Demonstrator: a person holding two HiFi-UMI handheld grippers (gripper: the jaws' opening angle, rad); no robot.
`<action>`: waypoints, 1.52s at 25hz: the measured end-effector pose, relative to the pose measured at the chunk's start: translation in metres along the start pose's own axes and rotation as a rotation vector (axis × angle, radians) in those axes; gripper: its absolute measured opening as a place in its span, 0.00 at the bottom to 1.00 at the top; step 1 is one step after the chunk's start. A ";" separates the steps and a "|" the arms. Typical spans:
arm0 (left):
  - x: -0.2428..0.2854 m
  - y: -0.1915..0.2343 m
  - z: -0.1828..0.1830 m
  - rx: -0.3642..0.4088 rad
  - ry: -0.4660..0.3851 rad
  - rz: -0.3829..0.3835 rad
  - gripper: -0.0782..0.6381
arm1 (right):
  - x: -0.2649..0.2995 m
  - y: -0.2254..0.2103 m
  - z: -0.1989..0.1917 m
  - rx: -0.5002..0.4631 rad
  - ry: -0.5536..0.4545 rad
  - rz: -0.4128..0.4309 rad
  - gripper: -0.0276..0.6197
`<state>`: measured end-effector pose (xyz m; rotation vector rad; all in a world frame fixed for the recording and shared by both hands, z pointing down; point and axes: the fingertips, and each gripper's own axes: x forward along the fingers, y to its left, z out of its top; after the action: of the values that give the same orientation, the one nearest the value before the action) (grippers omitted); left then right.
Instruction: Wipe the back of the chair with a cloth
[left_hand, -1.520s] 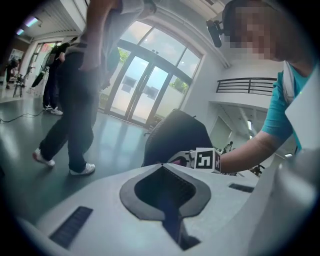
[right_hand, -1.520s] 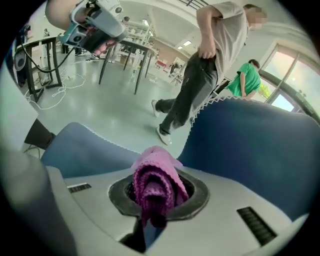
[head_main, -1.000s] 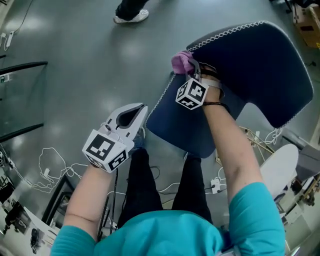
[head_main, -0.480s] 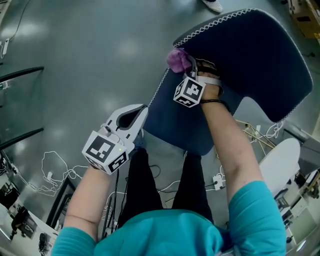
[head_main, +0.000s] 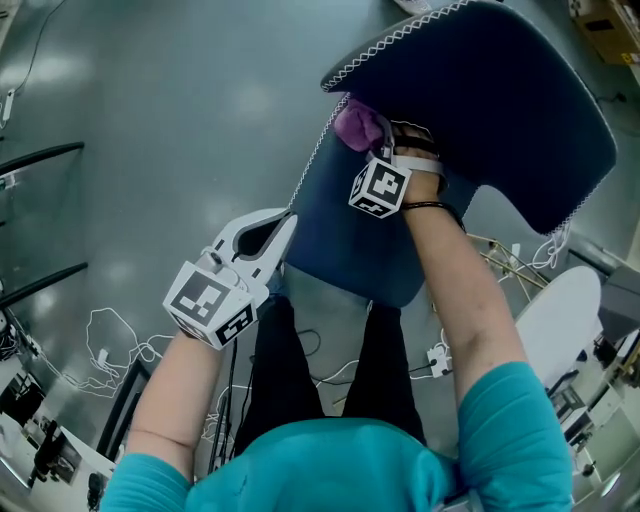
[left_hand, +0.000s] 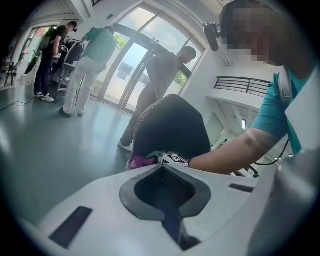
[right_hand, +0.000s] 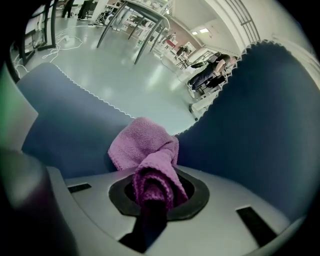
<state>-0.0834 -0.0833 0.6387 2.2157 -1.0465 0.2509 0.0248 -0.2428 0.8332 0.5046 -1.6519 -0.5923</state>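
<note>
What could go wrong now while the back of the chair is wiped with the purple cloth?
The right claw pinches only a bunch of the purple cloth; dragging may pull it free. The left claw is shut on nothing and off the chair, so the chair may turn under pressure. Cables lie loose on the floor: a trip hazard.

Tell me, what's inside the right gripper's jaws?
A purple cloth, bunched up and pinched in the right gripper, which is shut on it. Its free end puffs out by the dark blue chair. How much cloth is tucked deeper between the jaws is covered.
</note>
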 end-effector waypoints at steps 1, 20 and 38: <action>0.001 -0.002 0.000 0.001 0.000 -0.001 0.12 | -0.001 0.001 -0.004 -0.002 0.002 0.000 0.13; 0.023 -0.037 -0.001 0.023 0.019 -0.040 0.12 | -0.022 0.015 -0.074 -0.001 0.058 0.001 0.13; 0.040 -0.055 -0.001 0.040 0.033 -0.067 0.12 | -0.039 0.030 -0.134 -0.018 0.109 0.010 0.13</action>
<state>-0.0157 -0.0817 0.6300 2.2704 -0.9557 0.2795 0.1630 -0.2085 0.8389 0.5069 -1.5437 -0.5628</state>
